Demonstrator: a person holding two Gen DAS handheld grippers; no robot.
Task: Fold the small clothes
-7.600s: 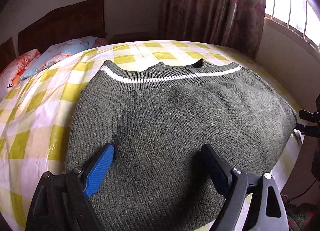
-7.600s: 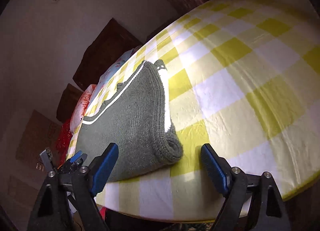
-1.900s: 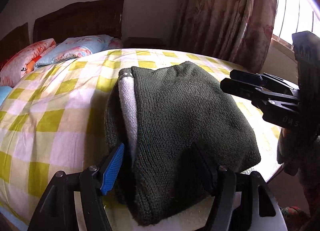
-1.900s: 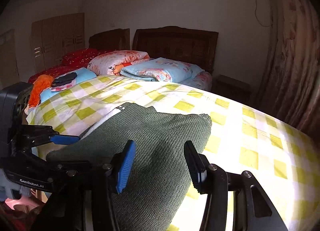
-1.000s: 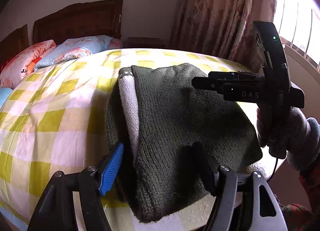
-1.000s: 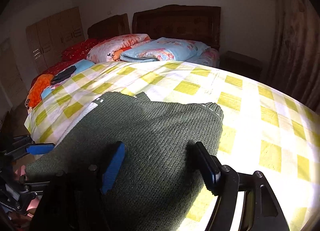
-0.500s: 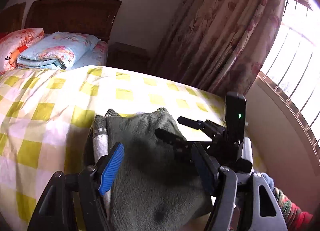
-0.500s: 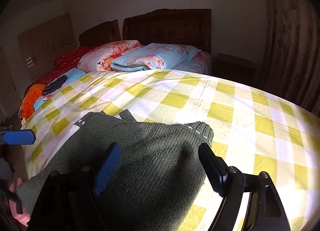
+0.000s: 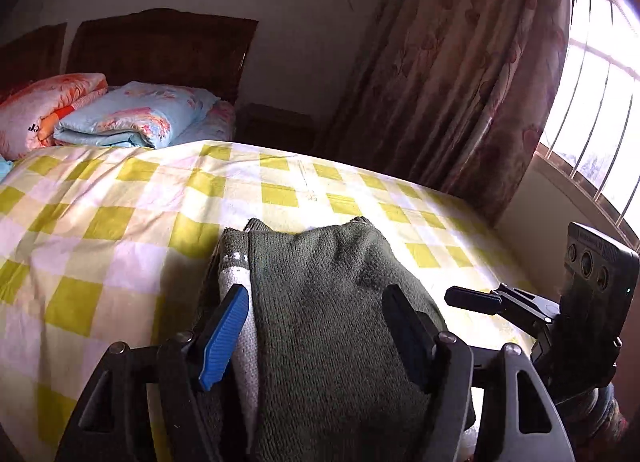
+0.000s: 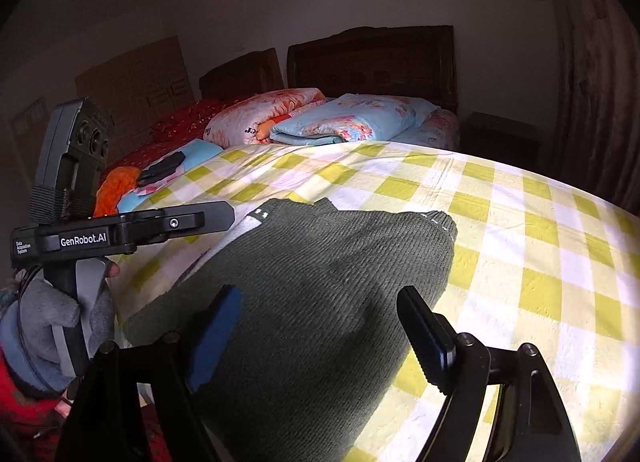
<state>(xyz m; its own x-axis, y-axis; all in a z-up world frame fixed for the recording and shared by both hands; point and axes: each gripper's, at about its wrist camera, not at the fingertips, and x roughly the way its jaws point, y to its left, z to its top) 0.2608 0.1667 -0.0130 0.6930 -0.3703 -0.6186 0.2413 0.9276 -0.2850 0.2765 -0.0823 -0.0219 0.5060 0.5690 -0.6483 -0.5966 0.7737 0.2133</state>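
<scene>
Blue rubber on one side and black on the other, that's how the fingers look on both tools, and both pairs stand spread wide with nothing pinched. The left gripper (image 9: 316,326) hangs over the near end of the sweater (image 9: 332,302), its fingers (image 9: 224,334) framing the knit without pressing it as far as I can see. The right gripper (image 10: 320,334) does the same from the other side, also above the sweater (image 10: 320,282), pads clear of the wool.

The sweater is dark green and folded into a thick bundle. It lies at the near edge of the bed (image 9: 120,221), on the yellow and white checked sheet (image 10: 520,242). A white striped band peeks out along the bundle's left edge.

A gloved hand (image 10: 48,318) grips the left tool's handle, with a red sleeve below it. Further back, folded quilts (image 10: 340,117) sit piled against the dark wooden headboard (image 10: 372,57). A flowery curtain (image 9: 460,81) hangs beside the bright barred window (image 9: 600,101).
</scene>
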